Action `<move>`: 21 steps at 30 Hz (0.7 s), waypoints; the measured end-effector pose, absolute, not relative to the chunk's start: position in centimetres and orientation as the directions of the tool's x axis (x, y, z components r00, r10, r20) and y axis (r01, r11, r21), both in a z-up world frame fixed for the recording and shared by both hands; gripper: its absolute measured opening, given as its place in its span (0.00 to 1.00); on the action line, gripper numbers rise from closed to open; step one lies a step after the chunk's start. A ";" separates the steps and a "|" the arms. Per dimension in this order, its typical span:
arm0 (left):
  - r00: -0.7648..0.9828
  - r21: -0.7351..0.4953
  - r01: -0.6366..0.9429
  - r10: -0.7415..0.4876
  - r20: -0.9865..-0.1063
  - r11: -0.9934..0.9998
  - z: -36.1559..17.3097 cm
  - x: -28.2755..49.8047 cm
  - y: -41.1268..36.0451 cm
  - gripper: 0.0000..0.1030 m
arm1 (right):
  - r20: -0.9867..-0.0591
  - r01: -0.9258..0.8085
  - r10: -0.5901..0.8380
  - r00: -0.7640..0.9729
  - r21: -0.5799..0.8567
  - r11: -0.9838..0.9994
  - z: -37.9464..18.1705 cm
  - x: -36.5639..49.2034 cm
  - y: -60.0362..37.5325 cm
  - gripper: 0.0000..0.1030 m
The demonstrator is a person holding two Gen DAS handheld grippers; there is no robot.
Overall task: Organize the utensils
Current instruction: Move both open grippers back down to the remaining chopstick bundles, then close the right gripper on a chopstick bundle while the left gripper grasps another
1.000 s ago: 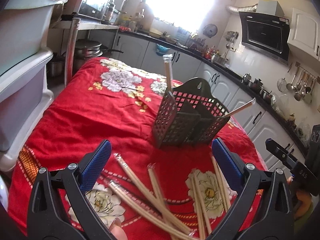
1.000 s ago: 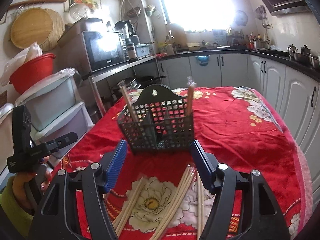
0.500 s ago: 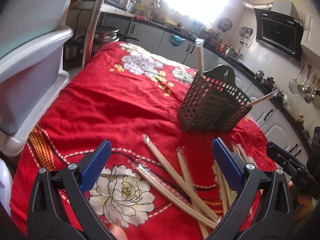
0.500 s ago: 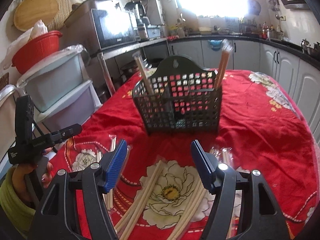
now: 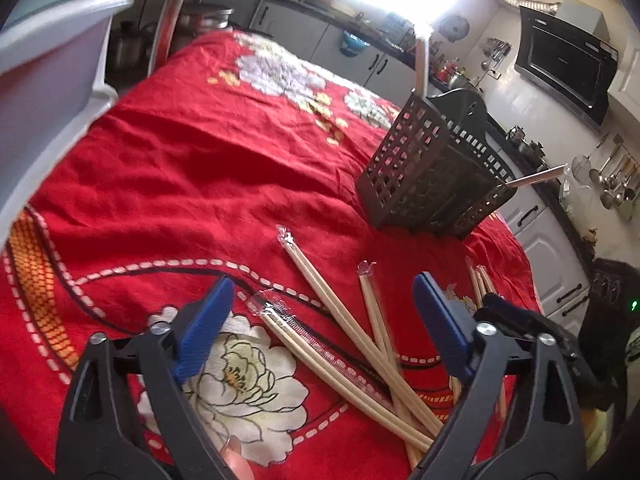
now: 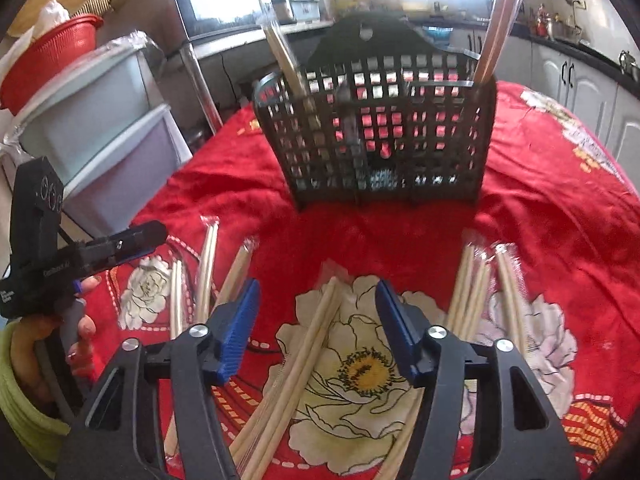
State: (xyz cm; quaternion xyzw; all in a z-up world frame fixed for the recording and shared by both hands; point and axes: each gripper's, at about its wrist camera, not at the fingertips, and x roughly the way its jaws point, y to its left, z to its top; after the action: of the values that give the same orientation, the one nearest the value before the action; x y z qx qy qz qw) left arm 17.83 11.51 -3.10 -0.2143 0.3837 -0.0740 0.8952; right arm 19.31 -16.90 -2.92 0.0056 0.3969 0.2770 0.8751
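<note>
while both grippers hang over the loose chopsticks, nothing is gripped yet, so i read this as the approach to a pick.

left gripper (image 5: 318, 322): jaws wide but closing, two or three wrapped chopstick pairs (image 5: 352, 336) cross on the cloth between and just below the blue pads, no pad touching them. they overlap near the right-hand finger, so i'd single out one pair, probably the topmost, before closing or it'll drag the others.

right gripper (image 6: 316, 328): jaws about half open and closing, one wrapped pair (image 6: 308, 344) lies lengthwise in the gap, pads not on it. more pairs lie to its right (image 6: 476, 292) and left (image 6: 208, 264).

target is the black perforated utensil basket (image 6: 380, 128), standing on the red floral tablecloth (image 5: 192, 152) beyond the loose pairs. it already holds one pair at the left end (image 6: 286, 60) and one at the right end (image 6: 494, 44), both leaning. most of the job is still on the table.

next move calls for settling onto one pair, closing across its width, lifting, tipping it upright and dropping it in a compartment.

writing: white lettering on the side of the left gripper seen from the right wrist view, too blurred to read. no other readable labels.
</note>
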 end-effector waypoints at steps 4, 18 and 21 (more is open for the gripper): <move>0.669 -0.465 -0.028 -0.329 -0.666 0.885 -3.7 18.9 11.2 0.65 | -0.714 -0.479 0.489 0.501 0.242 0.844 -3.8 20.0 -16.5 0.51; 0.588 -0.543 -0.087 -0.397 -0.705 0.835 -5.5 23.7 11.3 0.56 | -0.749 -0.469 0.479 0.459 0.253 0.846 -4.9 22.0 -15.5 0.44; 0.589 -0.532 -0.100 -0.381 -0.713 0.841 -5.5 24.2 11.4 0.50 | -0.753 -0.467 0.477 0.454 0.255 0.847 -5.0 22.6 -15.2 0.35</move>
State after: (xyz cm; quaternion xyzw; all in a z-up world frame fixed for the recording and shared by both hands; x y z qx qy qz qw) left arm 24.22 11.36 -5.52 -0.2700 0.4459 -0.0827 0.8494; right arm 22.63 -15.22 -4.97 0.0058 0.4433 0.2766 0.8526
